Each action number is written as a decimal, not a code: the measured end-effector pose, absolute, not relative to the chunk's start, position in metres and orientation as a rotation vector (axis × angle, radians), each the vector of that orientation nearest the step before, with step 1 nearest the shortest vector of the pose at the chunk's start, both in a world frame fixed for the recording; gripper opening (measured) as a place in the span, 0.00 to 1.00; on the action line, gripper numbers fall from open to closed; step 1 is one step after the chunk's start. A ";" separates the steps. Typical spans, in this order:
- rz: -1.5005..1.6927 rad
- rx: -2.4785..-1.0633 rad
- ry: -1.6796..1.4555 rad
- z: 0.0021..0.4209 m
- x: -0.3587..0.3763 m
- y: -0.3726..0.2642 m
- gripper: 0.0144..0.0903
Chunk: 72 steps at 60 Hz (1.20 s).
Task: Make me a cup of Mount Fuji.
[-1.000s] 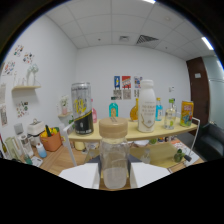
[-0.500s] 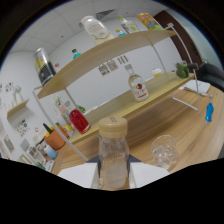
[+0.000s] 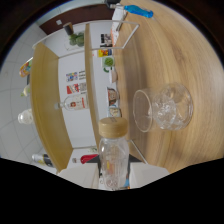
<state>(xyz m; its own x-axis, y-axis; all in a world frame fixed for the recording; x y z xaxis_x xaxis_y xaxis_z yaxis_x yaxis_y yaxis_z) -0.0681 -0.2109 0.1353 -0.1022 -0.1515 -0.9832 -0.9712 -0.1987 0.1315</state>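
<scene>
My gripper [image 3: 114, 172] is shut on a clear glass bottle [image 3: 113, 155] with a tan wooden lid [image 3: 112, 127]; the white fingers [image 3: 80, 174] press on it from both sides. The whole view is rolled about a quarter turn, so the wooden table [image 3: 175, 60] stands on edge. Just ahead and to the side of the bottle's lid is a clear glass [image 3: 162, 106] with ice in it, its open mouth facing the bottle. The lid is on the bottle.
A wooden shelf unit [image 3: 92, 85] with two boards holds bottles and cans, among them a white-labelled bottle [image 3: 75, 104] and a red can [image 3: 89, 158]. A blue object [image 3: 138, 10] lies on the table far beyond the glass.
The gripper has rolled further with the bottle, from upright a second ago to about a quarter turn. The glass with ice has come closer to the bottle's lid.
</scene>
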 end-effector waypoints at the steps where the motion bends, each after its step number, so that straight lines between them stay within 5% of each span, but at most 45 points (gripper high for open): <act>1: 1.411 -1.391 1.317 0.136 -0.068 -0.210 0.35; 11: 1.597 -1.209 1.457 0.140 -0.065 -0.207 0.35; 22: 1.610 -1.212 1.444 0.143 -0.066 -0.208 0.35; 35: 1.367 -1.429 1.174 0.166 -0.070 -0.213 0.35; 50: 0.590 -1.663 0.493 0.217 -0.073 -0.211 0.35; 72: 0.088 -1.945 0.087 0.093 -0.094 -0.192 0.35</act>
<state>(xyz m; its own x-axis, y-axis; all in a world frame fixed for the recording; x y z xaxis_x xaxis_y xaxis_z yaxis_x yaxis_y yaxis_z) -0.0944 -0.1924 0.0925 0.9945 -0.0191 -0.1032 -0.1030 -0.3664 -0.9247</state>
